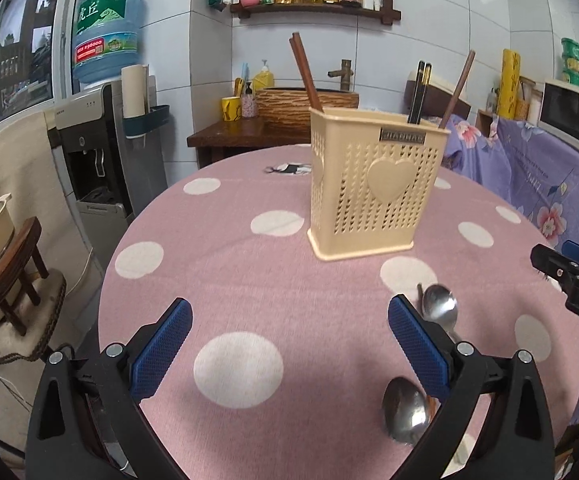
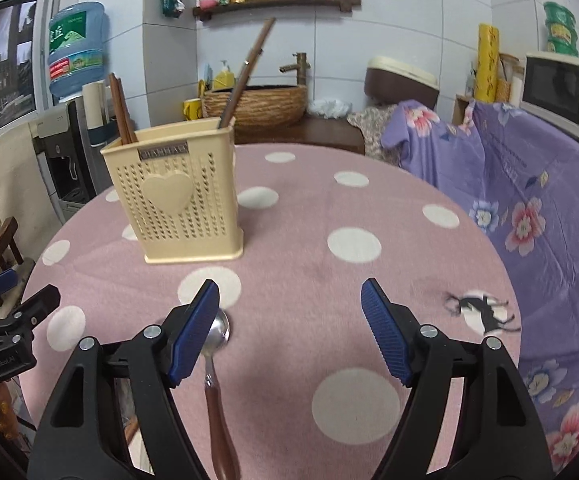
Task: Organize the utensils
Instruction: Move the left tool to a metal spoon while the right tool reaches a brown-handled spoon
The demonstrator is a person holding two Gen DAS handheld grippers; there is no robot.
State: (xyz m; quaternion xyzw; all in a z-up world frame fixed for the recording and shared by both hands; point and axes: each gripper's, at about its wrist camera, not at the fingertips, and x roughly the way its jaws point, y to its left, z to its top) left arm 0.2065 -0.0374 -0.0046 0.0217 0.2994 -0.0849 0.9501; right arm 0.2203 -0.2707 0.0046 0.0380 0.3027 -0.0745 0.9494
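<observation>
A cream perforated utensil holder [image 1: 373, 184] with a heart stands on the pink polka-dot table [image 1: 249, 272]; it also shows in the right wrist view [image 2: 181, 200]. Brown chopsticks [image 1: 305, 72] and dark chopsticks [image 1: 419, 92] stand in it. Two metal spoons lie on the cloth: one [image 1: 439, 308] beside my left gripper's right finger, another [image 1: 405, 410] nearer. My left gripper [image 1: 289, 344] is open and empty above the cloth. My right gripper [image 2: 289, 332] is open, with a brown-handled spoon [image 2: 215, 364] lying beside its left finger. The right gripper's tip [image 1: 569, 276] shows at the left view's right edge.
A purple floral cloth [image 2: 529, 220] covers furniture right of the table. A water dispenser [image 1: 101, 152], a basket-style basin [image 2: 255, 106] on a wooden counter and a microwave [image 2: 561, 88] stand behind. A small wooden stool [image 1: 9, 272] is at the left.
</observation>
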